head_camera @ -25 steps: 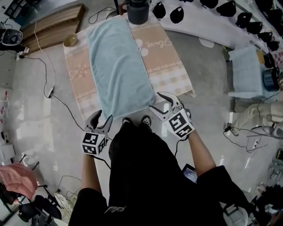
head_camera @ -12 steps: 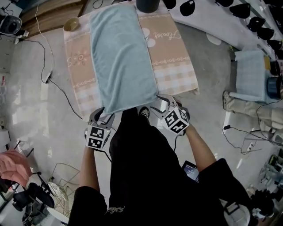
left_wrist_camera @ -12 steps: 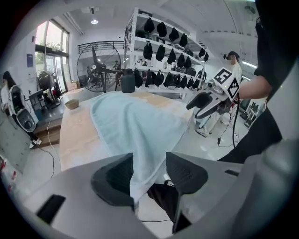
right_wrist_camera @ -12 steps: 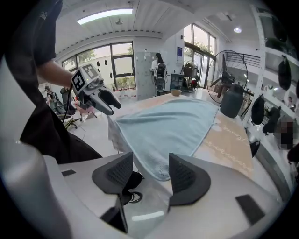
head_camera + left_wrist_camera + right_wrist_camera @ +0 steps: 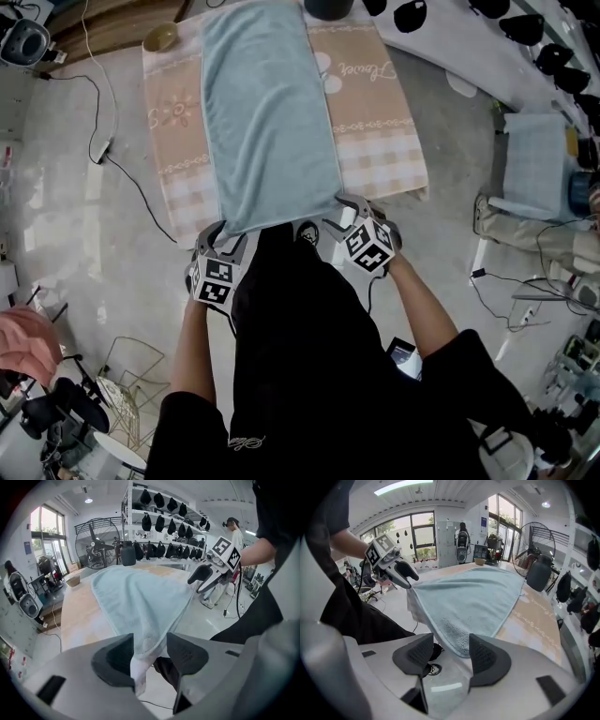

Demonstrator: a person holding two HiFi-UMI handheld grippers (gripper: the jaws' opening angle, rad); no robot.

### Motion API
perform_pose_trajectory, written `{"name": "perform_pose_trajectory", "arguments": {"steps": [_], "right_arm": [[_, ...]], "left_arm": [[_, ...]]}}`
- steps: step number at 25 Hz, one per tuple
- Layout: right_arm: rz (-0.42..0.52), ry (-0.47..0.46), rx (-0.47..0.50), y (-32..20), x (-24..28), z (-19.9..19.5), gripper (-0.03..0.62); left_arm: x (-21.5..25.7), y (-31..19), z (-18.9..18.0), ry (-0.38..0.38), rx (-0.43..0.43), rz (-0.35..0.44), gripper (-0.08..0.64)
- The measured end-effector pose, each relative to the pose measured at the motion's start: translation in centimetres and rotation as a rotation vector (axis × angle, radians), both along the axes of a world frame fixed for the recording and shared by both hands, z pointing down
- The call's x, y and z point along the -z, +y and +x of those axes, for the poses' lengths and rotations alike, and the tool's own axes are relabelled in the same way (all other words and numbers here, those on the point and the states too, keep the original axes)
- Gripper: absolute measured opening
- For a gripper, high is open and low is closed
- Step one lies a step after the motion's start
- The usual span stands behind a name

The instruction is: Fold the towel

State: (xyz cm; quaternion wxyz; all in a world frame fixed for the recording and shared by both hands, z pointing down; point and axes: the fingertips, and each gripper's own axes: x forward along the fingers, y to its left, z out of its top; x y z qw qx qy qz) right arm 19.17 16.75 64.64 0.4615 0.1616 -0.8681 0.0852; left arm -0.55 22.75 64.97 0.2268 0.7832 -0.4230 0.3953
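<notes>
Cloth-covered table (image 5: 375, 131) held the light-blue towel (image 5: 267, 112) flat, no fold made; left gripper (image 5: 225, 240) and right gripper (image 5: 339, 214) straddled its near corners, jaws apart.

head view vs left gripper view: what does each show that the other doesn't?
Head view only: the towel at full length on the beige cloth, plus the floor cable. Left gripper view only: the left gripper has its jaws apart with the towel's near corner hanging between them; also the big fan. Both: the towel, the right gripper at the other near corner, the dark jug at the far end and the bowl.
</notes>
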Motion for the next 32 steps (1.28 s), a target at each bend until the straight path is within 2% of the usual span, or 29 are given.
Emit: {"name": "perform_pose_trajectory", "arguments": {"steps": [4, 10, 11, 13, 20, 24, 26, 31, 32], "right_arm": [[0.030, 0.044, 0.039, 0.2, -1.0, -0.1, 0.239], [0.017, 0.041, 0.018, -0.1, -1.7, -0.1, 0.236], [0.015, 0.040, 0.008, -0.2, -1.8, 0.1, 0.229], [0.015, 0.041, -0.010, -0.4, -1.9, 0.4, 0.168], [0.041, 0.055, 0.007, -0.6, -1.9, 1.1, 0.105], [0.032, 0.044, -0.011, -0.7, -1.8, 1.5, 0.077], [0.029, 0.036, -0.018, -0.7, -1.7, 1.6, 0.072], [0.049, 0.000, -0.033, -0.7, -1.2, 1.7, 0.071], [0.060, -0.010, -0.031, -0.6, -1.1, 1.7, 0.087]], "left_arm": [[-0.8, 0.0, 0.0, -0.035, -0.028, -0.002, 0.202], [-1.7, 0.0, 0.3, -0.055, -0.074, -0.032, 0.202], [-2.0, 0.1, 0.4, -0.054, -0.074, -0.047, 0.202], [-2.4, 0.4, 0.7, -0.055, -0.065, -0.064, 0.202], [-2.5, 0.3, 0.6, -0.067, -0.029, -0.050, 0.187], [-2.3, 0.5, 0.9, -0.062, -0.038, -0.055, 0.125], [-2.1, 0.6, 1.0, -0.053, -0.024, -0.052, 0.031], [-2.0, 0.7, 0.8, -0.024, 0.005, -0.055, 0.029], [-2.0, 0.7, 0.7, -0.022, 0.009, -0.056, 0.029]]}}
